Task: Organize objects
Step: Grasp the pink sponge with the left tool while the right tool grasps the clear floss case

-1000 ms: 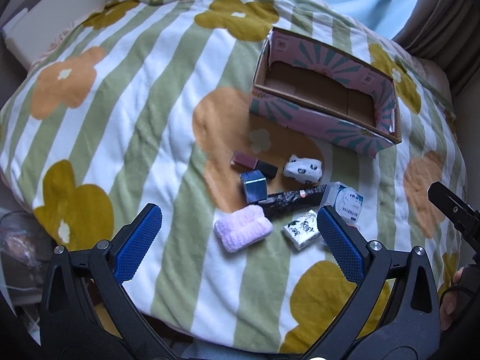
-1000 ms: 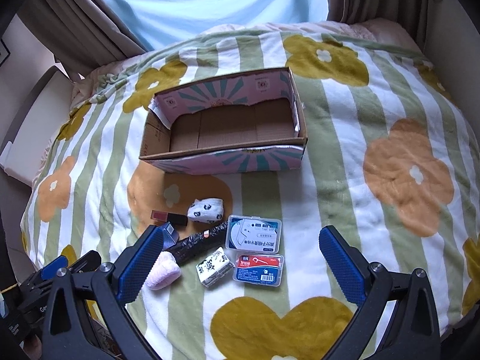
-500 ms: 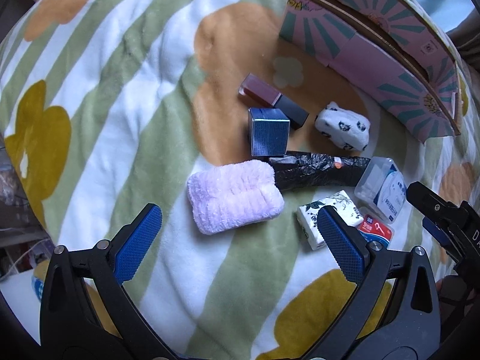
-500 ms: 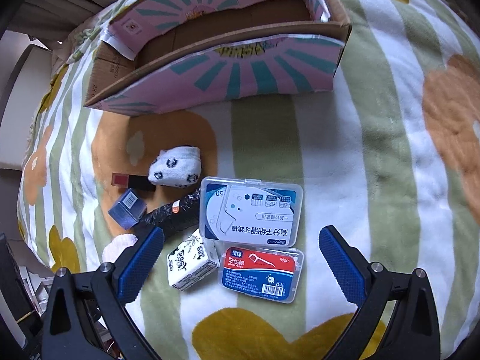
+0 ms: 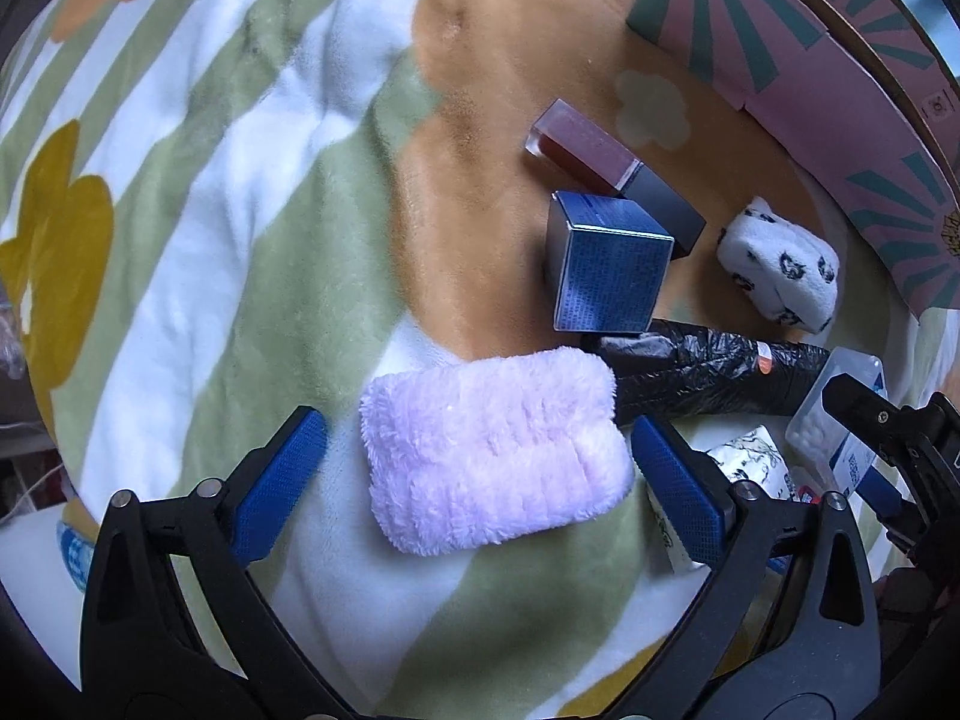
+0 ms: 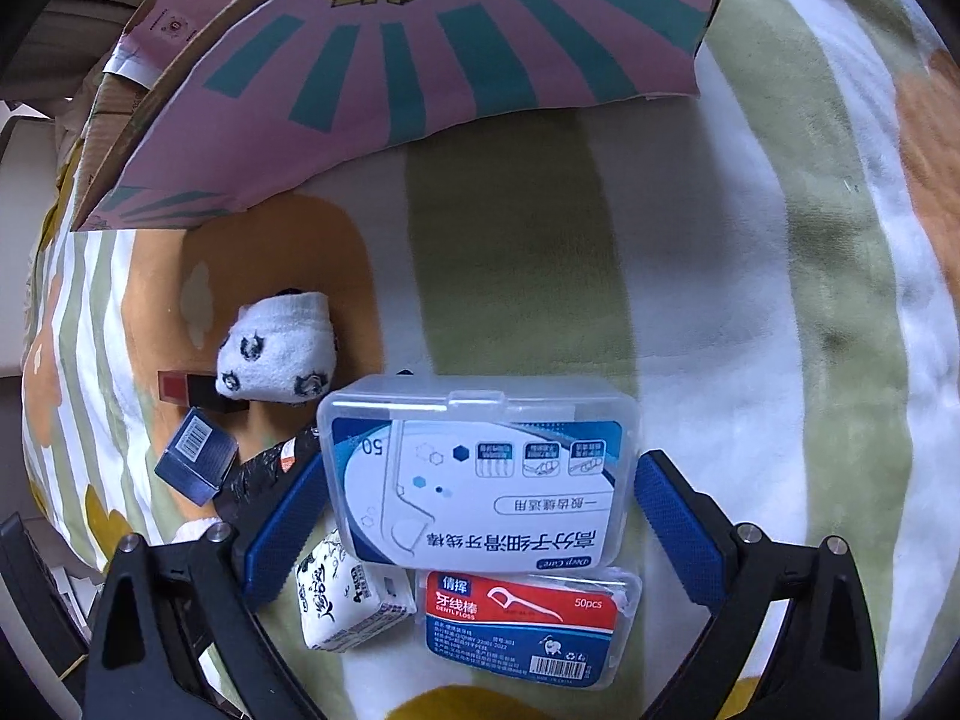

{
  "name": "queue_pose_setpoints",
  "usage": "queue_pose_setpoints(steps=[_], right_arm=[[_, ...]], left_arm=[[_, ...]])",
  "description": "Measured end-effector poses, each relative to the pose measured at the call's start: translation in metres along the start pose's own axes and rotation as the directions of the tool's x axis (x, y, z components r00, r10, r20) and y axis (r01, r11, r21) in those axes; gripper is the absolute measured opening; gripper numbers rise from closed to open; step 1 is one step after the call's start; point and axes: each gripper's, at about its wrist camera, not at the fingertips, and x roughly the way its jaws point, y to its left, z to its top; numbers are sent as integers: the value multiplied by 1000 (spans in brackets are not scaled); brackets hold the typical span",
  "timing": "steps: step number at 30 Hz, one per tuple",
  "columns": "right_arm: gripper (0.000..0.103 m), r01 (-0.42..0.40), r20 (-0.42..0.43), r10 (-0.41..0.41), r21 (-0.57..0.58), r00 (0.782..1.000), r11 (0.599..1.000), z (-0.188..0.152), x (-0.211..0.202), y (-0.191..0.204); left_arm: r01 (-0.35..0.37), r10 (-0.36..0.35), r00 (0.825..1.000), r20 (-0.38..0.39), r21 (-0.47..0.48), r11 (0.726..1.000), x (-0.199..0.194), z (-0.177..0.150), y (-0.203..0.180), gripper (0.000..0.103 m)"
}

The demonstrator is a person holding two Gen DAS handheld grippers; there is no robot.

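Evidently both jaws had just been closing. The left hand-held gripper (image 5: 477,474) straddled the fluffy lilac cloth (image 5: 495,450) on the plush bed blanket (image 5: 240,192), not yet pinching; the right hand-held gripper (image 6: 477,516) bracketed the rigid clear floss box (image 6: 474,474), unclenched, presumably bound for the cardboard box (image 6: 420,78).

We see our left gripper (image 5: 477,471): black plastic frame, triangular cut-outs in the arms, silver round screws at the pivots, blue finely textured pads (image 5: 279,483) on both fingers. Our right gripper (image 6: 480,519) has the same build: black arms, silver screws, blue textured pads (image 6: 678,510).
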Motion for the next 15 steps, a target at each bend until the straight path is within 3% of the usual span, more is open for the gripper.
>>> queue_pose_setpoints(steps=[4,9,15], right_arm=[[87,0,7,0,-13,1000,1000,-2,-4,-2],[87,7,2,-7,-5,1000,1000,-5,-12,-6],[87,16,26,-16,11,1000,1000,-10,-34,-13]], left_arm=[[28,-29,999,-13,-18,999,5,1,4,73],[21,-21,1000,-7,9,1000,1,-2,-1,65],[63,-62,998,10,-10,998,-17,-2,5,52]])
